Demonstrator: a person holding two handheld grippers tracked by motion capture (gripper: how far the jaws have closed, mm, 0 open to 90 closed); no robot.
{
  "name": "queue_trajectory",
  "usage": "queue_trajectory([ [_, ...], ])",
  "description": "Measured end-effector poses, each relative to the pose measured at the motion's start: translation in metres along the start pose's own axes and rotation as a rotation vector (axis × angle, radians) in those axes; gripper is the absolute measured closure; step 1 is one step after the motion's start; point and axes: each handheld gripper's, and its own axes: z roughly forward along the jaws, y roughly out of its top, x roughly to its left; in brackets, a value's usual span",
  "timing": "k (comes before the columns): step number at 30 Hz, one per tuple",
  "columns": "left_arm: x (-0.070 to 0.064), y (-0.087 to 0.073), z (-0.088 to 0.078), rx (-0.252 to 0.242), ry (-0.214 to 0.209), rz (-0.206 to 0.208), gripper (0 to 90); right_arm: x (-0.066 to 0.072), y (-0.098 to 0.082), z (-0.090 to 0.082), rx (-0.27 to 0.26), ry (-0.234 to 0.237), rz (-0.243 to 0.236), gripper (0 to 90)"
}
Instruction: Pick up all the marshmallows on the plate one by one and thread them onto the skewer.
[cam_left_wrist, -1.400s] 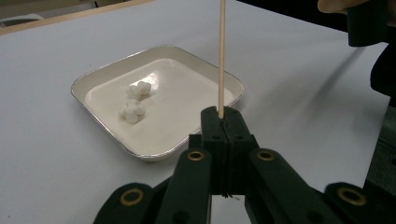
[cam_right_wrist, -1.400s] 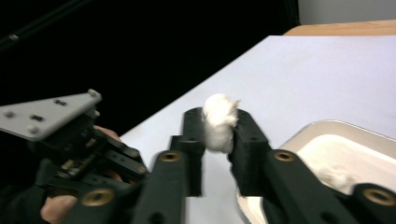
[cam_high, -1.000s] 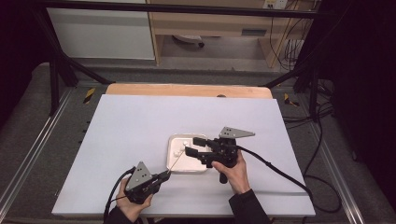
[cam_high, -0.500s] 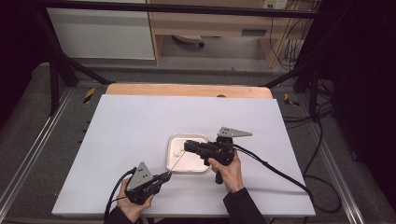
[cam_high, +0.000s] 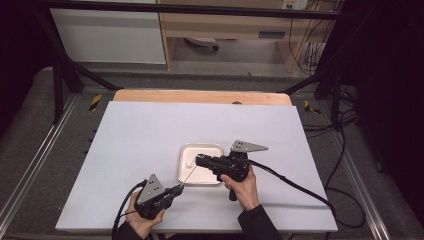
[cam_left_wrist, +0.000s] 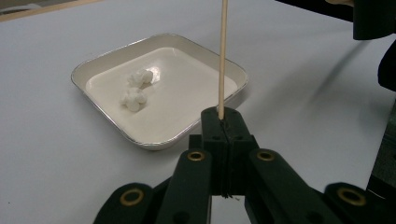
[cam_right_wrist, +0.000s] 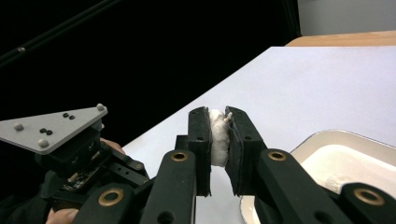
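Between the earlier frames and this one, right gripper (cam_high: 200, 160) turned from pointing left-down into the tray to lying level above it, lifted clear of the floor of the dish; its jaws had just been closing and now pinched a marshmallow (cam_right_wrist: 217, 136) between the two black pads. The piece was white, soft-looking, squashed into a tall narrow lump by the grip, with a ragged top edge. Left gripper (cam_high: 176, 190) had kept its place at the near edge of the table (cam_high: 150, 130), jaws pressed together on the base of a wooden skewer (cam_left_wrist: 222, 56).

Skewer: thin, straight, pale wood, round in section. In the high view it slanted up from the left gripper over the near-left corner of the tray.

Tray (cam_left_wrist: 154, 140): shallow, square with rounded corners, cream-white glossy inside, thin metallic rim. It sat on the table just in front of the left gripper and under the right one. Contents: two small white marshmallows (cam_left_wrist: 135, 91), lumpy and matte, lying close together toward one side of the tray floor. Rest of the tray floor was bare and reflective.

Table surface: flat, matte white sheet, with a strip of wood showing along the far edge. Grey triangular plate (cam_right_wrist: 51, 127) of the left gripper was seen in the right gripper view, dull metal with dark studs.
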Motion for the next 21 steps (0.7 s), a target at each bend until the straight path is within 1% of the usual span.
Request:
queue_trajectory([
  [3, 0.0, 0.0, 0.0, 0.004, -0.001, 0.0, 89.1, 0.001, -0.001, 0.0, -0.004, 0.0, -0.007, 81.4],
  [6, 0.0, 0.0, 0.001, 0.006, 0.0, 0.0, 89.1, 0.001, -0.002, 0.0, 0.004, 0.005, -0.014, 81.6],
  [9, -0.001, 0.0, 0.001, 0.008, -0.001, -0.002, 89.1, 0.002, -0.003, 0.001, 0.006, 0.005, -0.013, 81.9],
  [12, -0.002, 0.0, 0.001, 0.006, -0.004, 0.0, 89.1, 0.003, -0.004, 0.001, -0.003, 0.013, -0.012, 82.0],
  [13, -0.002, 0.002, 0.0, -0.044, -0.029, -0.01, 89.1, 0.002, -0.005, 0.002, 0.005, 0.016, -0.009, 82.1],
  [14, -0.004, 0.011, -0.002, -0.047, -0.013, -0.003, 89.1, 0.002, -0.008, 0.007, 0.087, 0.042, 0.007, 81.8],
  [15, -0.007, 0.017, -0.002, -0.039, 0.041, 0.048, 89.1, 0.004, -0.02, 0.018, 0.127, 0.091, 0.022, 81.6],
  [16, -0.007, 0.014, 0.0, -0.043, 0.053, 0.013, 89.1, 0.008, -0.028, 0.026, 0.133, 0.106, 0.016, 81.6],
  [17, -0.004, 0.009, 0.0, -0.052, 0.034, -0.022, 89.1, 0.011, -0.027, 0.03, 0.13, 0.082, -0.012, 81.6],
  [18, -0.002, 0.008, -0.002, -0.048, 0.038, -0.016, 89.1, 0.011, -0.025, 0.033, 0.145, 0.089, -0.012, 81.4],
  [19, 0.0, 0.008, -0.005, -0.055, 0.039, -0.017, 89.1, 0.01, -0.025, 0.036, 0.156, 0.088, -0.008, 81.3],
  [21, 0.002, 0.009, -0.006, -0.055, 0.04, -0.02, 89.1, 0.011, -0.024, 0.038, 0.136, 0.097, 0.012, 81.0],
])
